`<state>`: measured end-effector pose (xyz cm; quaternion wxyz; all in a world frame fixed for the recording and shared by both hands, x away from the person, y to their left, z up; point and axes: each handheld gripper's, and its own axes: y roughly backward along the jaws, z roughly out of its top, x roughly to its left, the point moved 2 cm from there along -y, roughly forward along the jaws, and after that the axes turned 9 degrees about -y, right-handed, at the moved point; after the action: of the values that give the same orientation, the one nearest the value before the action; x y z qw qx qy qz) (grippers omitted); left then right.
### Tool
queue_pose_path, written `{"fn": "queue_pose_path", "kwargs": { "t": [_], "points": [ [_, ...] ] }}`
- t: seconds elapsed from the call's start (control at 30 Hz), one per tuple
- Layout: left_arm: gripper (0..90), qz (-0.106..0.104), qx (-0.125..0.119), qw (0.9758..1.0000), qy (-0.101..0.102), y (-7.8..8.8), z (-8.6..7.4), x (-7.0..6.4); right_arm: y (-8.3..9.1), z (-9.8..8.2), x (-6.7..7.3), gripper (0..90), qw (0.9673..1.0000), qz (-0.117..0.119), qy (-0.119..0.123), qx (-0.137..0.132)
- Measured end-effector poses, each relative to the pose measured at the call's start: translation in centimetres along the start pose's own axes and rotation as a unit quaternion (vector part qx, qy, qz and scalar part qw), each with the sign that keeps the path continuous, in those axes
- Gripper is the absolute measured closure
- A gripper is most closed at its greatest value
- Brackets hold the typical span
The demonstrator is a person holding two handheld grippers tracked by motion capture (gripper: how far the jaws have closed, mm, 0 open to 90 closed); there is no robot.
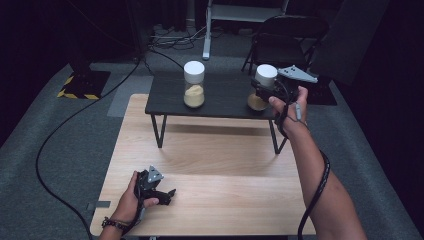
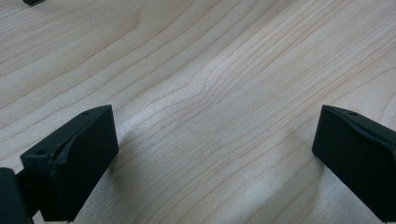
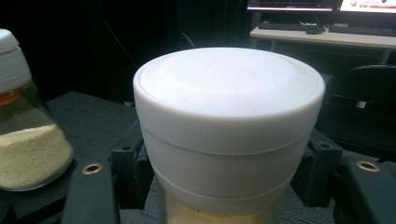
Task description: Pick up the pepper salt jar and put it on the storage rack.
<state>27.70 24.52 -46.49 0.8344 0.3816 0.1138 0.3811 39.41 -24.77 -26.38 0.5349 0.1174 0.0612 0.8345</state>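
Looking down from the high view, the right tongs (image 1: 260,92) are clamped on a white-capped jar (image 1: 263,86) at the right end of the low black stand (image 1: 220,97) that sits at the far edge of the wooden counter (image 1: 210,195). A second jar (image 1: 194,84), part full of tan grains, stands well apart near the stand's middle. The left tongs (image 1: 167,195) rest low over the counter near its front-left corner, held in the person's hand.

Over to the left gripper view: jaws spread wide, bare wood grain between them, nothing held.

Now the right gripper view: the held jar's white cap (image 3: 229,126) sits squarely between the two jaws, pads tight against its sides. The other jar (image 3: 28,135) stands off to the left.
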Motion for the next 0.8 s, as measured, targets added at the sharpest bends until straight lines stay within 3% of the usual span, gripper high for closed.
{"fn": "queue_pose_path", "kwargs": {
  "t": [0.23, 0.8],
  "points": [
    [0.5, 0.000, 0.000, 1.0000, 0.000, 0.00, 0.00, 0.01, -0.86, -0.43, 0.07, 34.3, 1.0000, -0.006, -0.002, 0.002],
    [0.5, 0.000, 0.000, 1.0000, 0.000, 0.00, 0.00, 0.01, -0.97, -0.28, -0.23, 33.6, 0.9999, -0.006, -0.006, 0.007]
  ]
}}
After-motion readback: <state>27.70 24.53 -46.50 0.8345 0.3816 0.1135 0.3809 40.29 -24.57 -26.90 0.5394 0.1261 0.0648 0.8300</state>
